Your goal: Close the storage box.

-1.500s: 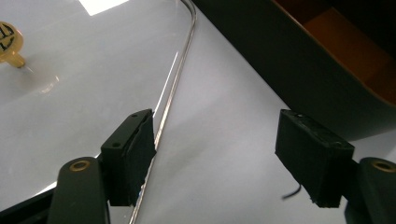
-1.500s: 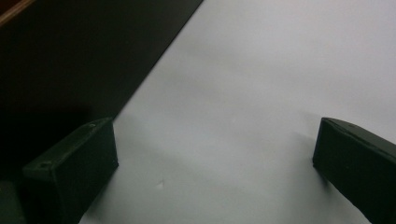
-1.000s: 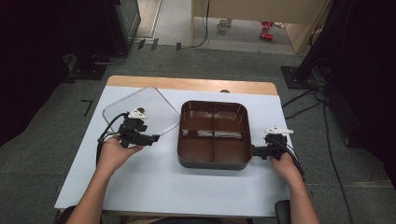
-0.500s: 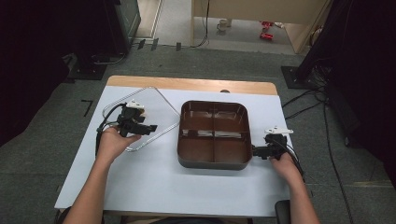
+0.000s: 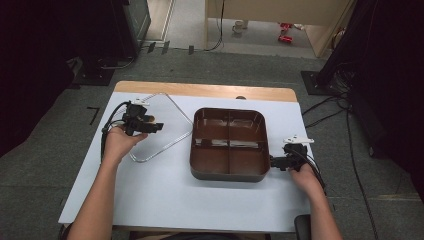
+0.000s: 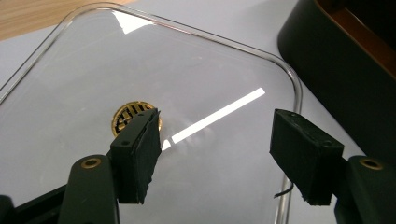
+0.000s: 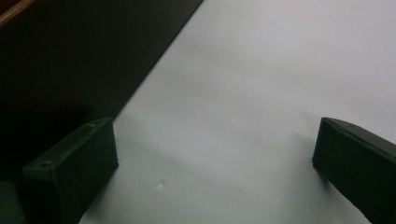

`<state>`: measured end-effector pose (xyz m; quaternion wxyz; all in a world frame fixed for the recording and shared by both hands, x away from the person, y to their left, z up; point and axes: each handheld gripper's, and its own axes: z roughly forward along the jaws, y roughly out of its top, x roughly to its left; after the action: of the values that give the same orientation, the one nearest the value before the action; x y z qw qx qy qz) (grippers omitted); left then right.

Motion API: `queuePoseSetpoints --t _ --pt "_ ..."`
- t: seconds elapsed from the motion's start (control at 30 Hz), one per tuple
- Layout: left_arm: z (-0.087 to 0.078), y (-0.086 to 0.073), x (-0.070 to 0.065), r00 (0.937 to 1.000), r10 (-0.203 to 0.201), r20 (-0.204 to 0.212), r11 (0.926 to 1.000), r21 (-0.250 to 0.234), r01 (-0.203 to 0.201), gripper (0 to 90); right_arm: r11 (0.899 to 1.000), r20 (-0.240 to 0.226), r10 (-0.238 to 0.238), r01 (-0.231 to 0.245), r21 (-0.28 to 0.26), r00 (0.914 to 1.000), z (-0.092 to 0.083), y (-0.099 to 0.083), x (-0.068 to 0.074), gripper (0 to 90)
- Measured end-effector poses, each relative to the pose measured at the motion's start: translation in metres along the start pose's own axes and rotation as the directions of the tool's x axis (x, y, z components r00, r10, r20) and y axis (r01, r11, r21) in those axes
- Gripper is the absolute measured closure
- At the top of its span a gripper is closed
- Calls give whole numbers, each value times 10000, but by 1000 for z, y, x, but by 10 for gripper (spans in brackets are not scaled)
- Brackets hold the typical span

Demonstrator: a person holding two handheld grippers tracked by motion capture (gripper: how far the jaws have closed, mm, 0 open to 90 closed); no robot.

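A clear plastic lid (image 5: 169, 131) with a small gold vent (image 6: 130, 114) lies flat on the white table, left of a brown divided tray (image 5: 227, 111). My left gripper (image 5: 155, 126) hovers over the lid's left part and points toward the tray. In the left gripper view this gripper (image 6: 215, 135) is open; its jaws have just been closing a little, with nothing between them but the lid (image 6: 205, 70) below. My right gripper (image 5: 272, 162) rests open by the tray's right wall. The right gripper view shows it (image 7: 215, 154) over bare table with the dark tray wall (image 7: 70, 56) beside it.
The tray's dark outer wall (image 6: 336, 51) rises at the right of the left gripper view. A wooden strip (image 5: 205, 91) runs along the table's far edge. Cables (image 5: 330, 117) trail on the floor at the right.
My left hand has carried its gripper away from the person, from the lid's near side to over its far-left part. The right gripper has stayed put.
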<state>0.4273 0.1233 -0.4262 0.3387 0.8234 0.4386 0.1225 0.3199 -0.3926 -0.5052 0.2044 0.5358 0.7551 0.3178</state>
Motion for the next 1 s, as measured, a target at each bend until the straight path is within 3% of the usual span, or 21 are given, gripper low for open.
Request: queuePoseSetpoints --t 0.17,0.27,0.43,0.7,0.87,1.0 --pt "8 3 9 9996 50 -261 9999 99 -47 339 10000 3 -1 1 0 10000 0 0 0 0" --pt "13 4 18 9991 -155 -397 9998 83 158 354 10000 6 -5 5 -2 10000 0 0 0 0" --pt "19 2 26 9975 -99 -701 9999 -130 90 385 10000 12 -4 4 -19 10000 0 0 0 0" --pt "35 -7 40 9957 -634 -671 9979 120 644 399 10000 13 2 -2 -22 10000 0 0 0 0" --pt "43 -9 39 9958 -370 -841 9984 393 404 458 10000 12 2 -1 -24 10000 0 0 0 0" --pt "45 -11 38 9946 -245 -1004 9990 342 281 526 10000 7 5 -5 -27 10000 0 0 0 0"
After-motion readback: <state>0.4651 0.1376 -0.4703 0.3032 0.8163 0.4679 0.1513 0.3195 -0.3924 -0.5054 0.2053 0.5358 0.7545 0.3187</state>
